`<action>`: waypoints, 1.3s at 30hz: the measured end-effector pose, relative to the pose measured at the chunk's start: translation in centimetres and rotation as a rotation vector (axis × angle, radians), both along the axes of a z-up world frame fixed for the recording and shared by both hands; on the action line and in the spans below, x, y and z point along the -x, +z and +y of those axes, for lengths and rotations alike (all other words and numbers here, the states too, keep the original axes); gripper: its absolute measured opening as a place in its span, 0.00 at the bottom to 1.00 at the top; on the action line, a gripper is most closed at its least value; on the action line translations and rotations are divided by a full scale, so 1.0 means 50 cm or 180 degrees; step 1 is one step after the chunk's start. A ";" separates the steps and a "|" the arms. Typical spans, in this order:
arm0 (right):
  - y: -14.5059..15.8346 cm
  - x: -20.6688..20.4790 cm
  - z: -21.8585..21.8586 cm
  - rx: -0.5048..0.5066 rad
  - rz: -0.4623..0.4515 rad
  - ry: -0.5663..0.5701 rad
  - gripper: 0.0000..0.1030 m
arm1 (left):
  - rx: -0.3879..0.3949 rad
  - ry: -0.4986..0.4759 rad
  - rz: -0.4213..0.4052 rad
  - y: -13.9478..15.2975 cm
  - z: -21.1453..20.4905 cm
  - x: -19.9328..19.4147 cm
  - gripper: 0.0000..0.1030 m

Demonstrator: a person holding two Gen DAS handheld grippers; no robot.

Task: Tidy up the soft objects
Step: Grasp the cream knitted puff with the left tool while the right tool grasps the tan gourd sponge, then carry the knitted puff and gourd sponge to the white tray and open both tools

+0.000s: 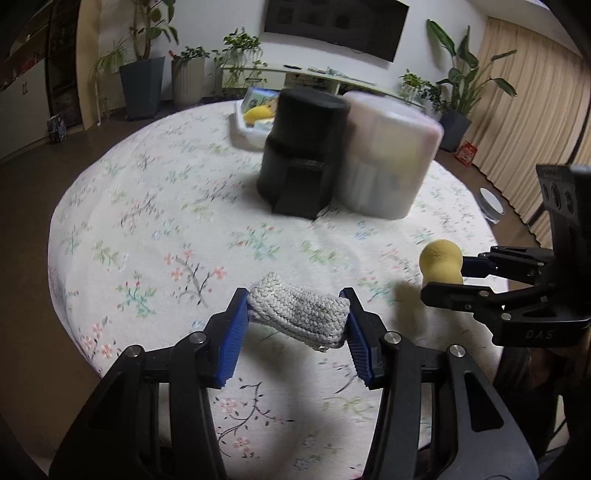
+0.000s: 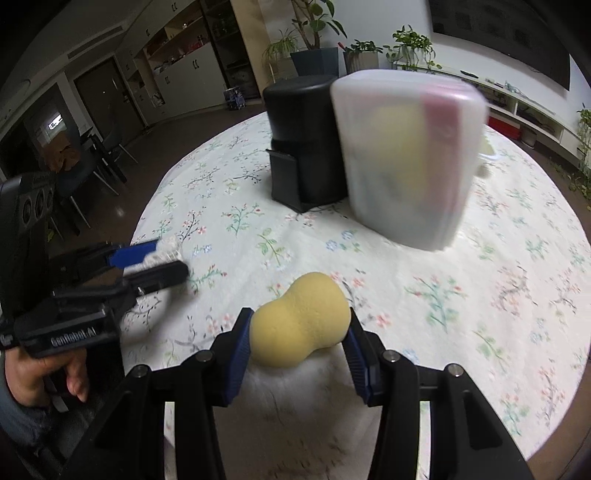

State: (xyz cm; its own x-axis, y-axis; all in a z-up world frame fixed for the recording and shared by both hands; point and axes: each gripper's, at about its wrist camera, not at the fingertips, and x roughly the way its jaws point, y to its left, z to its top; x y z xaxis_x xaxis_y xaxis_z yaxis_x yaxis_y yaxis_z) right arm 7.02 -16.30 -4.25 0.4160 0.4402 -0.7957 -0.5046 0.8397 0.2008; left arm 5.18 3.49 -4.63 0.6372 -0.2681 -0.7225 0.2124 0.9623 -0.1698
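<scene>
**Two soft things held above the floral table**

A round table under a white floral cloth (image 1: 155, 229) fills a living room, with potted plants (image 1: 147, 55), a wall-mounted dark screen (image 1: 336, 26) and a low shelf behind it.

The grey knitted piece (image 1: 297, 317) sits crosswise between the blue pads (image 1: 232, 345) of the left gripper (image 1: 295, 332), pinched at both ends, a little above the cloth on the near side of the black canister (image 1: 303, 155). To the right of it, also nearer than the canister, the right gripper (image 2: 299, 345) is clamped on a yellow gourd-shaped sponge (image 2: 299, 319); its two blue pads (image 2: 238, 356) press the sponge's lower bulb from either side while the narrower end points toward the canister. In the left wrist view the same sponge (image 1: 441, 260) pokes out from the right gripper's fingers.

Touching the canister's right side stands a translucent plastic box (image 1: 388, 155), blurred, with pale yellow and pink shapes inside. Behind the canister lies a white tray (image 1: 245, 127) holding a yellow item and some paler ones. The person's left hand (image 2: 40, 373) grips the left gripper's handle at the table's edge.
</scene>
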 end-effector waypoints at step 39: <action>0.172 -0.615 -0.074 0.0657 -0.0254 0.0057 0.49 | -0.0511 -0.1219 0.0073 0.141 -0.110 -0.620 0.46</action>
